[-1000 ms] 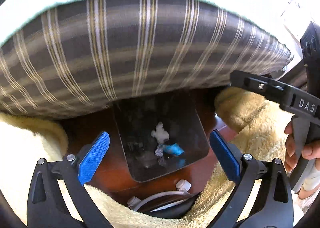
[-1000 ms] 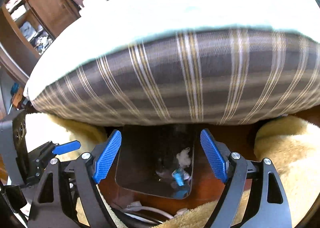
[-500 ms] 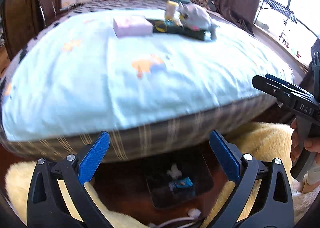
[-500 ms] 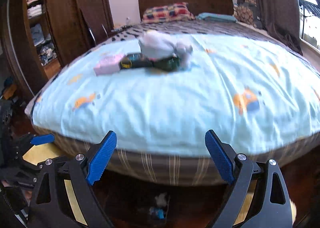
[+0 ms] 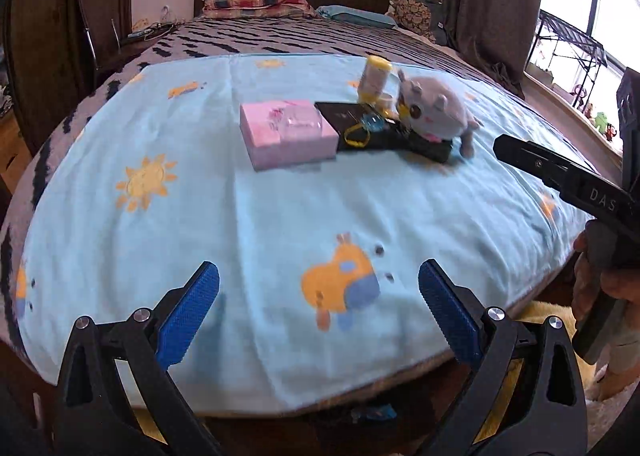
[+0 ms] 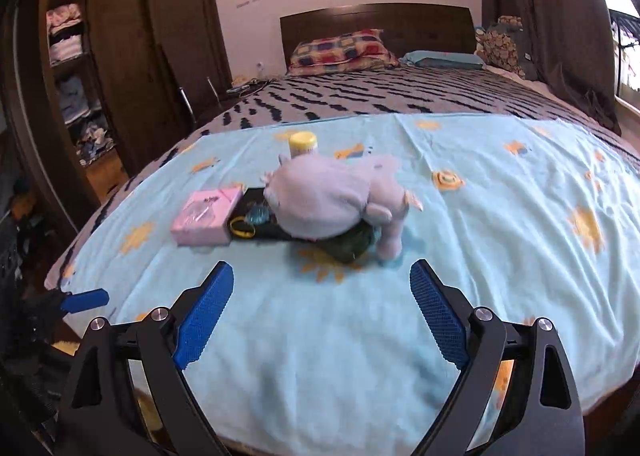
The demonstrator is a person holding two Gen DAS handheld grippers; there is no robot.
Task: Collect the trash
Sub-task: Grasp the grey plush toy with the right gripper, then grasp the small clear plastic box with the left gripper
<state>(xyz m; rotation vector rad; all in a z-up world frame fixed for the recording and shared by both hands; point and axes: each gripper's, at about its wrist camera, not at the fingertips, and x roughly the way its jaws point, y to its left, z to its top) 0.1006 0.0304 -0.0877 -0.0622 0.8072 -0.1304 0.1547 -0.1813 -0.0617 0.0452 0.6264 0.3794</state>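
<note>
Both views have swung up from the dark bin on the floor at the foot of the bed to the top of the bed (image 5: 248, 224), so the drop into the bin looks finished and the search for the next piece is on. The left gripper (image 5: 319, 308) stands with its jaws wide apart and nothing between them; the right gripper (image 6: 321, 308) has just been opening its jaws a little further and they too are empty. In the left wrist view only a scrap of blue wrapper (image 5: 376, 412) shows below the jaws, under the mattress edge, where the bin sits (the bin itself is too dark to make out here). Ahead of both pairs of jaws, well beyond the tips, lies a cluster on the light blue sheet: a pink box (image 5: 286, 134) lying flat, touching a flat black tray (image 5: 360, 128) that carries a yellow ring (image 5: 354, 136) and a small teal item (image 5: 372, 122), with a grey plush toy (image 6: 332, 200) resting partly on it and a yellow-capped bottle (image 5: 374, 76) upright behind. Which of these counts as trash I cannot tell for sure; the small pieces on the tray seem the likeliest. The pink box has its long axis running away from the left jaws and a little to the left. From the right jaws the tray's long side runs across, left to right. The person's right hand (image 5: 600, 296) grips its handle at the edge of the left wrist view.
</note>
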